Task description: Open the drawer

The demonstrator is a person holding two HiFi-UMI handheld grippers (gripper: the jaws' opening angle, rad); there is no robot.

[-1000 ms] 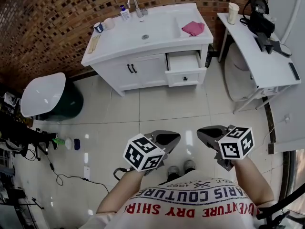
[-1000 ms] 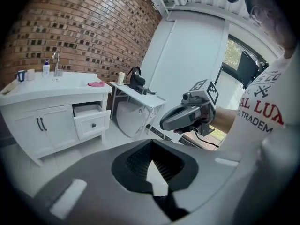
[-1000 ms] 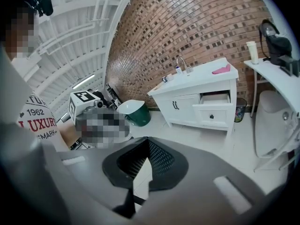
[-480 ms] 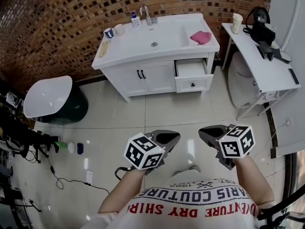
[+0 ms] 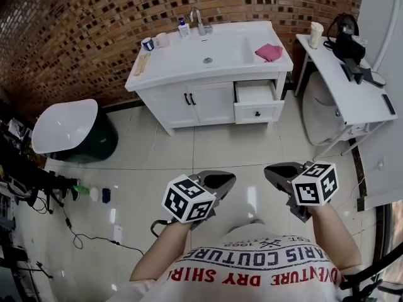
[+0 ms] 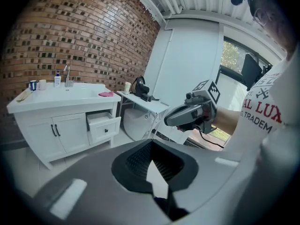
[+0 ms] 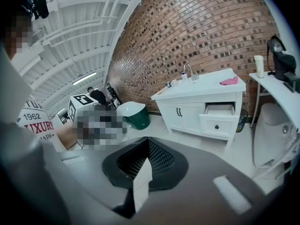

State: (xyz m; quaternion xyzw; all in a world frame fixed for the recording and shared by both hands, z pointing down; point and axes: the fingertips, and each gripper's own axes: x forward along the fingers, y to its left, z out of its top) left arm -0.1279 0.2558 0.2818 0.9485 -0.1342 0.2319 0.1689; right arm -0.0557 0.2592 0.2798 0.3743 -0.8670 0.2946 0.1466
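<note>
1. The white cabinet [image 5: 189, 102] with a washbasin stands against the brick wall, and I give every place from it.
2. The drawer [image 5: 257, 106] is at the cabinet's right end, just under the top. It is partly pulled out, and its front has a small dark knob. To the left of it, the cabinet's two doors are closed.
3. The left gripper [image 5: 220, 182] is held above the tiled floor, well apart from the cabinet's front and pointing toward it. Its own view shows the jaws pressed together with nothing between them.
4. The right gripper [image 5: 277, 173] is equally far from the cabinet, beside the left one. Its jaws are also closed and empty.
5. On the cabinet's top, a pink cloth [image 5: 269, 52] lies at the right end, above the drawer. The faucet [image 5: 197, 19] and a small bottle [image 5: 183, 27] stand at the back edge.
6. Just right of the cabinet stands a white side table [image 5: 352, 90]. It carries a pale cup [image 5: 316, 34] and a black device [image 5: 345, 30], possibly a machine of some kind.
7. Left of the cabinet there is a round green tub [image 5: 94, 140] on the floor.
</note>
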